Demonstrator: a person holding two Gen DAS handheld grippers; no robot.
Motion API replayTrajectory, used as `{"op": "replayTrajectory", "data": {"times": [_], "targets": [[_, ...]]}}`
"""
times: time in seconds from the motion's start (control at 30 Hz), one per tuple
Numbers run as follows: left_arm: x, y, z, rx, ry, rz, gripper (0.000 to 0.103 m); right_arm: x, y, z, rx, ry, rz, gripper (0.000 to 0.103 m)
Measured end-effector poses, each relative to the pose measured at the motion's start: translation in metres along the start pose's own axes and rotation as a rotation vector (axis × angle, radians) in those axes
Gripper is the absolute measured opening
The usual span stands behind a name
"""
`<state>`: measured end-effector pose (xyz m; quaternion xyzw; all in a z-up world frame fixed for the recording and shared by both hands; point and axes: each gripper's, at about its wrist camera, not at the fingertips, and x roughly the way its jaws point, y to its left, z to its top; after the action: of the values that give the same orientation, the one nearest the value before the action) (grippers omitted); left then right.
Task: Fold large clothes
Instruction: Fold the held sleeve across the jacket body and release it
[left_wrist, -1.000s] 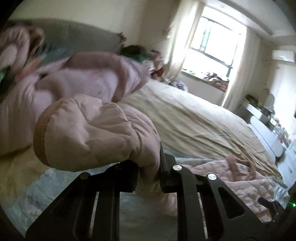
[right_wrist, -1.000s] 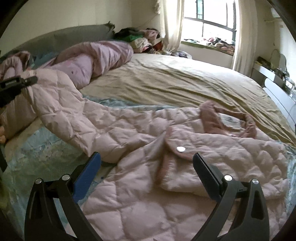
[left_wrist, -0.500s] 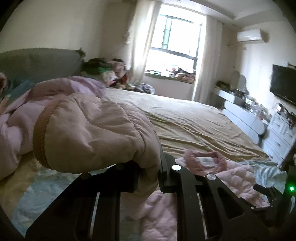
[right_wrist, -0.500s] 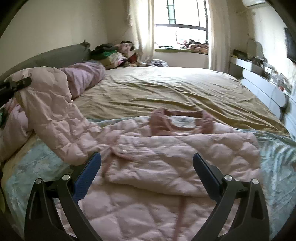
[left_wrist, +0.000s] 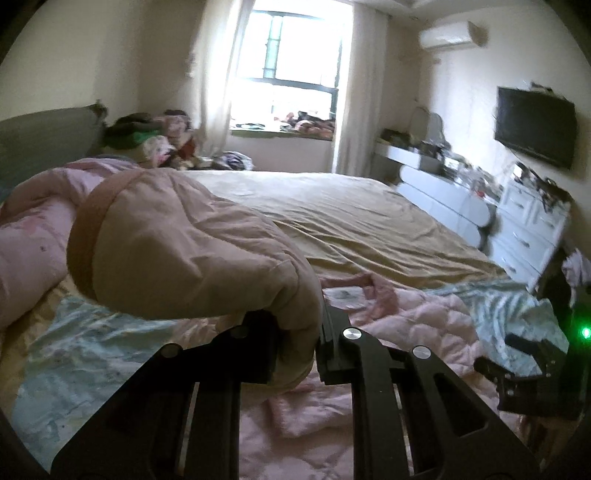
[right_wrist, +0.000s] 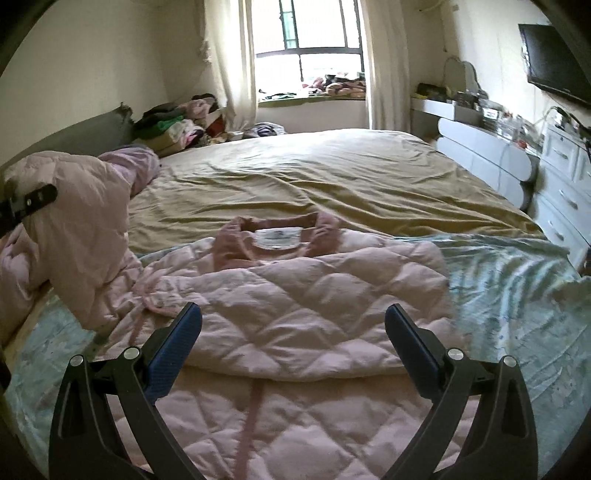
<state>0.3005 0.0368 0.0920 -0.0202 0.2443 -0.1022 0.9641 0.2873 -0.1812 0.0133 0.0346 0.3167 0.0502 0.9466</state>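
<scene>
Bedroom, big bed (right_wrist: 332, 177) with an olive sheet, window at 12 o'clock. The pink quilted jacket (right_wrist: 295, 314) lies at the near edge, collar pointing to 12. Over the last second the left gripper (left_wrist: 295, 347), clamped tight on the sleeve (left_wrist: 184, 251), has swung that sleeve from 9 o'clock in toward the jacket body, so the sleeve fold looks underway. The right gripper (right_wrist: 293, 328) hovers wide open, empty. Plenty of free sheet beyond; the dresser (right_wrist: 561, 177) crowds 3 o'clock.

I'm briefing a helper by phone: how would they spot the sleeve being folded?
On the wide tan-sheeted bed, a pale pink quilted jacket lies flat, collar toward the window. Its puffy sleeve with ribbed brown cuff is the only part lifted, pinched in the left tool.
</scene>
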Motion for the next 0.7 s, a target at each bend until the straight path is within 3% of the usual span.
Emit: {"op": "replayTrajectory", "data": {"times": [0.7], "targets": [[0.061, -0.074, -0.056, 0.102, 0.167, -0.159, 0.009, -0.002, -0.057, -0.018, 0.075, 0.017, -0.089, 0.099]]}}
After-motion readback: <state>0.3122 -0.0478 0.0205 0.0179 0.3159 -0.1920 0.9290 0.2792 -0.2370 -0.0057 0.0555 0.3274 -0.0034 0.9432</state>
